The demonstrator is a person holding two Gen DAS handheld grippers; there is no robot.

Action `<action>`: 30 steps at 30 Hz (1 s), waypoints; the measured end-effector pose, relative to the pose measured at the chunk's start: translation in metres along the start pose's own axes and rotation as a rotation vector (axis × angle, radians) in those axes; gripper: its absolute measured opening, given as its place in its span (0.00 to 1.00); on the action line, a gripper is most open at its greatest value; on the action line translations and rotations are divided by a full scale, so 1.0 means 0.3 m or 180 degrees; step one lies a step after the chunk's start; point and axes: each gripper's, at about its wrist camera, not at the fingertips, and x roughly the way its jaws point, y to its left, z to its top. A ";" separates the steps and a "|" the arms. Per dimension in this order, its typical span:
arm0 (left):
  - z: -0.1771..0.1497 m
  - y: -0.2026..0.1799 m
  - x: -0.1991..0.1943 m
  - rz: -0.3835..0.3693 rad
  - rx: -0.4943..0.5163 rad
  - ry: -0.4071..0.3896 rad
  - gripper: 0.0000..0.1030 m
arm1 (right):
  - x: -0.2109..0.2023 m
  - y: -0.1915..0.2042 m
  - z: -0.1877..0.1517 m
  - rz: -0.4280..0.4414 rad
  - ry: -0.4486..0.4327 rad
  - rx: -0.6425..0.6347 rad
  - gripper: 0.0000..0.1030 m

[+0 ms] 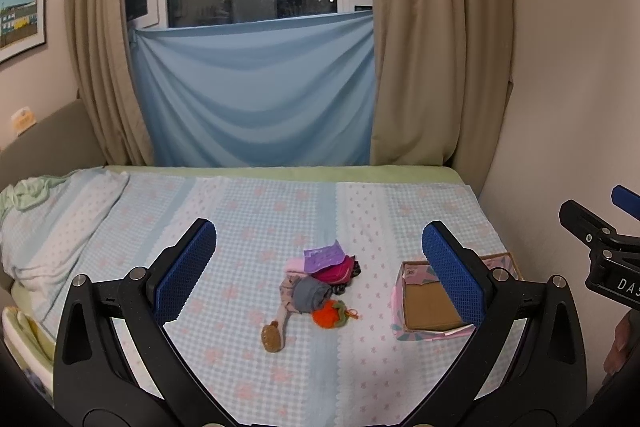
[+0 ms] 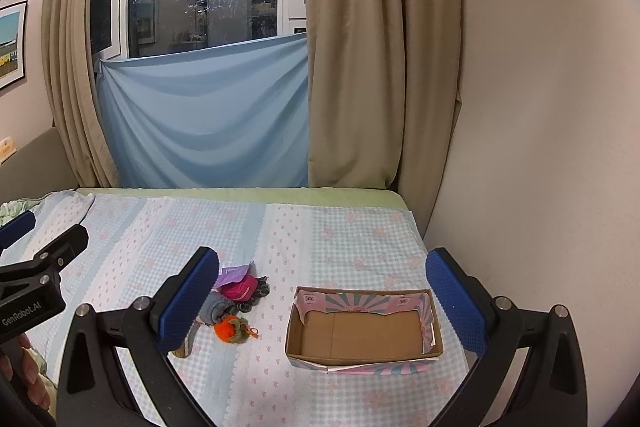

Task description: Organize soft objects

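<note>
Soft toys and socks [image 1: 320, 283] lie heaped on the bed [image 1: 248, 211], left of the empty box [image 2: 362, 331], so nothing is sorted yet; left tongs [image 1: 318, 267] and right tongs [image 2: 322, 301] gape wide and empty, and one should next close on an item.

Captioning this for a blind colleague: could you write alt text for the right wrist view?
An open cardboard box, nothing visible inside, sits on a checked bedspread between the open right gripper fingers. A small pile of soft items with an orange plush lies left of it, below a curtained window.
</note>
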 end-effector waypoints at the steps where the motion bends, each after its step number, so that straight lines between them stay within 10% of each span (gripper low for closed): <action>1: 0.002 0.001 0.000 0.0000 0.0000 -0.0001 0.99 | 0.001 -0.001 -0.001 0.0001 0.0000 0.0005 1.00; 30: -0.001 -0.002 0.006 -0.0012 -0.0010 0.0003 0.99 | -0.006 0.012 0.001 -0.0015 -0.0012 -0.0002 1.00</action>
